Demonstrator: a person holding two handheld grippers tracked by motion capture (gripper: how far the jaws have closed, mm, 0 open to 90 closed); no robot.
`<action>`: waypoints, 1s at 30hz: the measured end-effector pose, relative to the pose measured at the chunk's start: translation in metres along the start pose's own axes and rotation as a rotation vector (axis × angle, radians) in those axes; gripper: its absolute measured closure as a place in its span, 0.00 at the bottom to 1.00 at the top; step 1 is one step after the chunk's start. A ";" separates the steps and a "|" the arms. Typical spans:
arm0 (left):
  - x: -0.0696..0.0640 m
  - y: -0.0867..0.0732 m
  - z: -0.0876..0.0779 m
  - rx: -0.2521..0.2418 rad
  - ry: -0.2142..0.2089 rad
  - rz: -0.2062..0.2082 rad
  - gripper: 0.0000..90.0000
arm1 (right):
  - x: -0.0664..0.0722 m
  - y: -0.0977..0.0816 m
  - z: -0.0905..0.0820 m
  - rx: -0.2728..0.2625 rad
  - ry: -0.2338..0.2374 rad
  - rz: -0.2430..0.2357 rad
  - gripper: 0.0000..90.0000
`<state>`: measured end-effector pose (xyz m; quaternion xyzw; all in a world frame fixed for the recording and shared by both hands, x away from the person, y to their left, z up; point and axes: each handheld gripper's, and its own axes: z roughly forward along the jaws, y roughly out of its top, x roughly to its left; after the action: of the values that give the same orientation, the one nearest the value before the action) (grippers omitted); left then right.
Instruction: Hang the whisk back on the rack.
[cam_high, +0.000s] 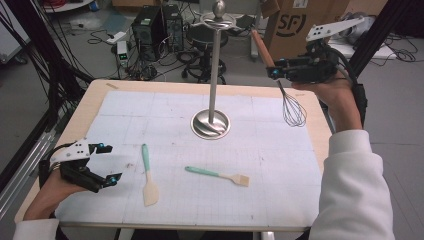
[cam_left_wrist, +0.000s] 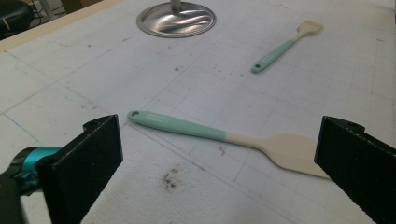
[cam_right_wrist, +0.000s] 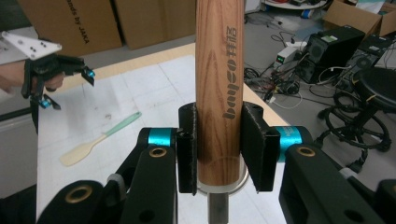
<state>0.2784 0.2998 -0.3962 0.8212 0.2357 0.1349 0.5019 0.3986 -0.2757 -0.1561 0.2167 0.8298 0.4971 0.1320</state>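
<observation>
Right claw (cam_high: 274, 68) raised, clamped on whisk (cam_high: 280, 82) handle | left claw (cam_high: 109, 163) open, low

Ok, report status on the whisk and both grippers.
Right gripper shut on whisk by its wooden handle, held above the table. Left gripper open, low beside spatula. Stand left of the whisk, apart from it.

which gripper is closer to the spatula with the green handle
Left. The left gripper sits open just beside the spatula at the near left of the table. The right gripper is raised over the far right corner, holding the whisk.
</observation>
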 end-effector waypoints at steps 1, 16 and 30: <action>0.000 0.000 0.000 0.000 -0.001 0.001 0.02 | -0.001 0.001 0.000 0.004 -0.004 0.004 0.76; 0.000 0.000 0.001 0.002 -0.009 0.000 0.02 | -0.012 0.014 0.013 0.008 -0.020 0.020 0.76; 0.000 0.000 0.000 -0.007 -0.010 -0.003 0.02 | -0.017 0.019 0.025 0.030 -0.027 0.025 0.76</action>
<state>0.2787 0.3000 -0.3961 0.8197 0.2339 0.1307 0.5062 0.4288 -0.2570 -0.1510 0.2359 0.8324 0.4832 0.1339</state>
